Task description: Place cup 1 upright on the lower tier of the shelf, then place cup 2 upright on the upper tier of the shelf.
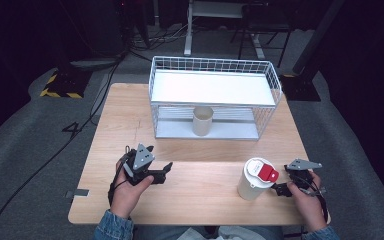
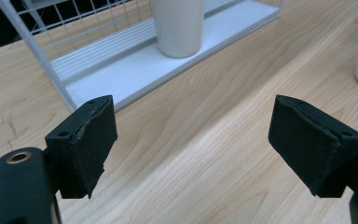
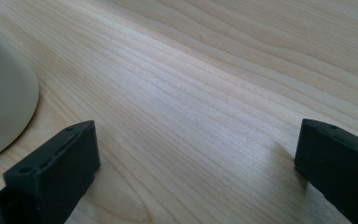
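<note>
Wooden table (image 1: 200,170) from the high view: we see a cream tumbler (image 1: 254,180) with a red-capped lid at five o'clock, our right gripper (image 1: 281,189) just beside it at its three o'clock, our left gripper (image 1: 164,173) at seven o'clock. In the left gripper view our jaws stand wide apart, empty, aimed at a second cup (image 2: 177,25) on the wire rack (image 2: 121,70) at twelve o'clock. In the right gripper view our jaws gape low over bare wood; the pale curve (image 3: 2,112) at nine o'clock is probably the tumbler.

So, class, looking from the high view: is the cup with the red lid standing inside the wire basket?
No. The cup with the red lid stands on the bare table near the right gripper, well in front of the wire basket.
</note>
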Demonstrator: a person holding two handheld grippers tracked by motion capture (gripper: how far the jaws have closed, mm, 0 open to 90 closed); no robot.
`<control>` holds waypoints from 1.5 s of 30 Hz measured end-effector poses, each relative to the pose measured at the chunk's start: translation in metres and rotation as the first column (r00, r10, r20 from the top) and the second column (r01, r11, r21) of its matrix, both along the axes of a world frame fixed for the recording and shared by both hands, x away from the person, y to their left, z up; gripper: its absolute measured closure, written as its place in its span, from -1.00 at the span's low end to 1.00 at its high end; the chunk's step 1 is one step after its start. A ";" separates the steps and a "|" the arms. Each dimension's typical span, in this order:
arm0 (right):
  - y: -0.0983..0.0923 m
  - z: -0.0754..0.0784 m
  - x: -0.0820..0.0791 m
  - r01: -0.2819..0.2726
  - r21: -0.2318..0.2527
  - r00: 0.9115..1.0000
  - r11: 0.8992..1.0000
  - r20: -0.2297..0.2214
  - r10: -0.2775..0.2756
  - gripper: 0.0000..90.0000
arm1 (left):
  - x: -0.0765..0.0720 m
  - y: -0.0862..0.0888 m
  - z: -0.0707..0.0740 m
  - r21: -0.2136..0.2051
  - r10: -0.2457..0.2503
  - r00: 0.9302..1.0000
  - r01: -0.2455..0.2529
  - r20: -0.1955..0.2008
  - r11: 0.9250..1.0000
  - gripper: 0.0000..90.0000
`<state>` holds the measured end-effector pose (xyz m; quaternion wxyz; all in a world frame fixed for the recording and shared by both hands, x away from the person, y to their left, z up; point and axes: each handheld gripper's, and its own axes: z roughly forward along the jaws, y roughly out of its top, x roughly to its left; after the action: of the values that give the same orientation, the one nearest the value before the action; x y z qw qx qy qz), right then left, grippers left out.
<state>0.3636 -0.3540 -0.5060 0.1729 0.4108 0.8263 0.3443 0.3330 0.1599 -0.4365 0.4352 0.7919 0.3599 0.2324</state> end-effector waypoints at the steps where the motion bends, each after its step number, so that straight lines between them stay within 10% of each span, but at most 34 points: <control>1: 0.000 0.000 0.000 0.000 0.000 1.000 1.000 0.000 0.000 -1.00 | 0.000 0.000 0.000 0.000 0.000 1.000 0.000 0.000 1.000 -0.64; 34: -0.011 0.012 -0.020 -0.071 0.058 0.997 0.996 0.009 0.071 -0.65 | -0.018 0.040 -0.063 0.166 0.010 0.972 0.030 -0.233 0.986 -0.63; 45: -0.007 0.023 -0.036 -0.120 0.050 0.993 0.992 0.024 0.119 -0.65 | -0.015 0.042 -0.067 0.120 0.017 0.968 0.013 -0.249 0.993 -0.67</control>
<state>0.3271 -0.3614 -0.4829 0.1503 0.3614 0.8384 0.3793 0.3183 0.2019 -0.5039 0.3375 0.8393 0.3978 0.1529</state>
